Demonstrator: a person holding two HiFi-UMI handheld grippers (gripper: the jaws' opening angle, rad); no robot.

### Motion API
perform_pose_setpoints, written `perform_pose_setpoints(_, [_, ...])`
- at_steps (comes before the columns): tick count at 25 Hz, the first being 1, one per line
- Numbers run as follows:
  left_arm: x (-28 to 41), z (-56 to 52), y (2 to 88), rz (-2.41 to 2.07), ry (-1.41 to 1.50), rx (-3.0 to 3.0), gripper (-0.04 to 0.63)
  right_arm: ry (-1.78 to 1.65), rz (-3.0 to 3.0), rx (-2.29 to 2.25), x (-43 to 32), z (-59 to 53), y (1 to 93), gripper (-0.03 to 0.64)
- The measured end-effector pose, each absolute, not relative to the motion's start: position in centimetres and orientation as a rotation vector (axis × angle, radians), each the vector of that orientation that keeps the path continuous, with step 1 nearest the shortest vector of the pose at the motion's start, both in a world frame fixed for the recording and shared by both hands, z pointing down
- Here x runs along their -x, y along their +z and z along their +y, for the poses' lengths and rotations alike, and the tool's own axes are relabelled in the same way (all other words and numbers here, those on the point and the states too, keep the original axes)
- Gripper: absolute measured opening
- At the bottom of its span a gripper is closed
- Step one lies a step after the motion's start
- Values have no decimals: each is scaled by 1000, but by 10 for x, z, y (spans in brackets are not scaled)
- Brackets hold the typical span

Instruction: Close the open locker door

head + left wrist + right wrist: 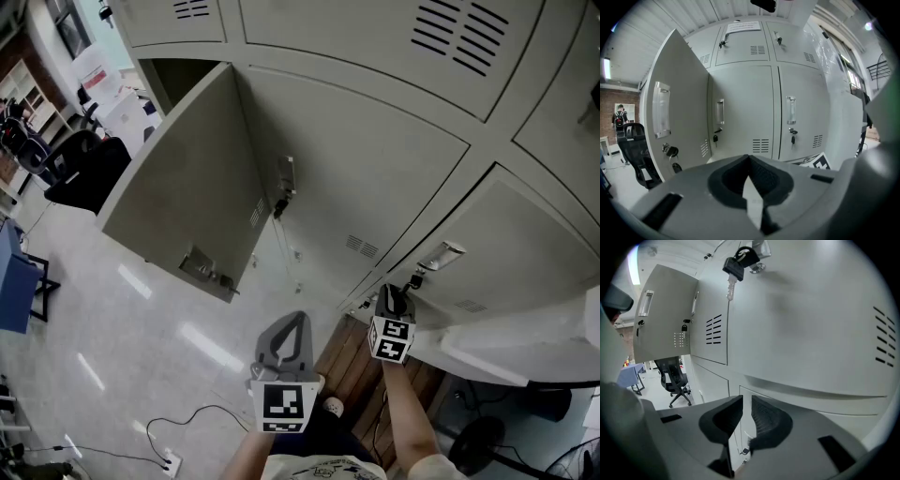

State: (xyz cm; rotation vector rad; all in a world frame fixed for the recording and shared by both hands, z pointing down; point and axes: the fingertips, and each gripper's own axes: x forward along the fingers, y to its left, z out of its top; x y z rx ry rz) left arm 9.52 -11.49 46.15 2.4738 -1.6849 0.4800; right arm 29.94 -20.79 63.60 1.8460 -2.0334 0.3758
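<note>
The locker door point(183, 187) is seen swung open. The fingers of the left gripper point(750, 158) are held closed, and those of the right gripper point(746, 404) slightly parted, empty.

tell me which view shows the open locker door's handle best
Left gripper view: the handle on the open door faces the camera, large and clear. The head view shows it foreshortened from above; the right gripper view shows it small, at upper left.

— What is on the floor point(122, 319)?
— A black chair point(86, 171), a thin wire point(152, 433) with a white plug point(170, 461), and some brown wood boards point(349, 367).
</note>
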Motion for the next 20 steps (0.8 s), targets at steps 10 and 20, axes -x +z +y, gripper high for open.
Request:
perform_pose_setpoints(10, [-87, -104, 450, -1728, 449, -2459, -2, 384, -2178, -1758, -258, -180, 609, 69])
perform_pose_setpoints(20, [-46, -90, 423, -1852, 364, -2401, -2, 254, -2478, -1607, -173, -150, 509, 74])
